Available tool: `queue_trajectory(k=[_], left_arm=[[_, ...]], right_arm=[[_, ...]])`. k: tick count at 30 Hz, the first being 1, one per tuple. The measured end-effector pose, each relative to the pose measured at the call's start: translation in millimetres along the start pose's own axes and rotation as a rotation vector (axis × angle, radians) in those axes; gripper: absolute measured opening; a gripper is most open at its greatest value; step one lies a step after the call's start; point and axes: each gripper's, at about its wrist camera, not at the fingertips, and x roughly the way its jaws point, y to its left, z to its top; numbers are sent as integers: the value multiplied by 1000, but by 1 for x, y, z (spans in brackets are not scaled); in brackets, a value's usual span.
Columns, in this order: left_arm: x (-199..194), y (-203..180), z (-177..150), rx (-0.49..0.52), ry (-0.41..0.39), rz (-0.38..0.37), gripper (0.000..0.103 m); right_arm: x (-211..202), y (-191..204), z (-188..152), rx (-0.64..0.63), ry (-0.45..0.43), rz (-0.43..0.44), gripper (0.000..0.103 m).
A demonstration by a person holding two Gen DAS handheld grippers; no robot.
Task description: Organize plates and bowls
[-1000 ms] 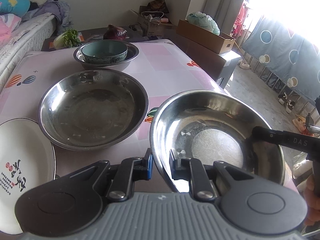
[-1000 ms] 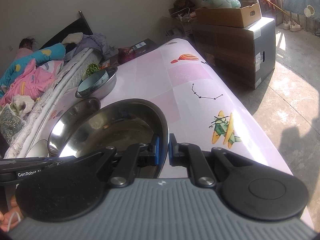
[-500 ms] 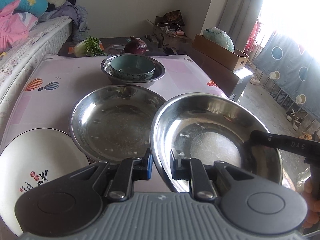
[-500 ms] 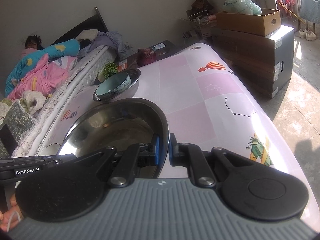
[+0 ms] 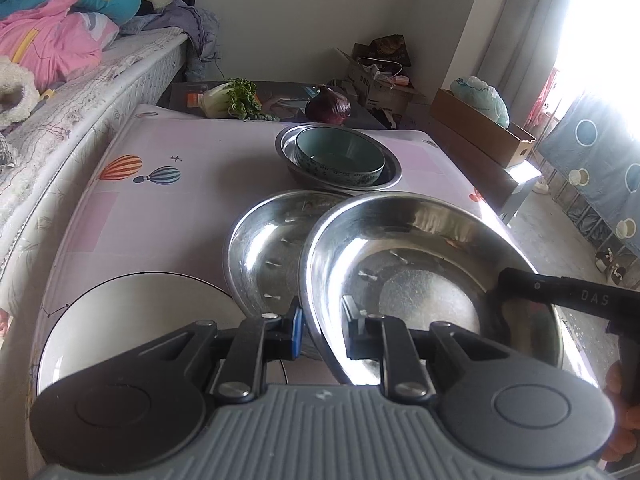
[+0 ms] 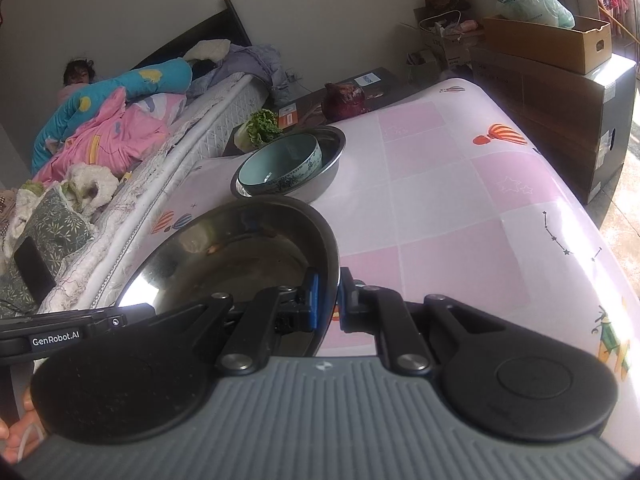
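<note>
A large steel basin (image 5: 432, 268) is held in the air between both grippers. My left gripper (image 5: 322, 330) is shut on its near rim. My right gripper (image 6: 328, 300) is shut on the opposite rim of the same basin (image 6: 240, 256); its arm also shows in the left wrist view (image 5: 568, 298). A second steel basin (image 5: 268, 252) rests on the table, partly under the held one. A white plate (image 5: 132, 312) lies at the near left. A teal bowl (image 5: 340, 156) sits inside a smaller steel basin (image 5: 394, 172) at the far end; the bowl also shows in the right wrist view (image 6: 280, 164).
The table (image 6: 460, 208) has a pink patterned cover. A bed (image 5: 72, 92) runs along its left side. A leafy vegetable (image 5: 232, 100) and a red cabbage (image 5: 328, 106) lie on a low stand behind it. Cardboard boxes (image 6: 560, 60) stand to the right.
Both grippers have carried the held basin leftward and up, so it now overlaps the resting basin. The white plate and the bed have come further into view.
</note>
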Motion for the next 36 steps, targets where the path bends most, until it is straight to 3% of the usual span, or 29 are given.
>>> queue_trajectory(k=[14, 25, 30, 36], left_arm=[[43, 32, 24, -53, 92, 64, 23], [54, 34, 33, -40, 94, 82, 35], [52, 42, 36, -73, 87, 71, 48], [37, 44, 39, -84, 23, 68, 65]], right_arm=[[79, 13, 19, 11, 137, 14, 10], [98, 12, 34, -1, 143, 13, 12], [103, 9, 37, 9, 146, 10, 17], [92, 4, 34, 34, 121, 9, 24]])
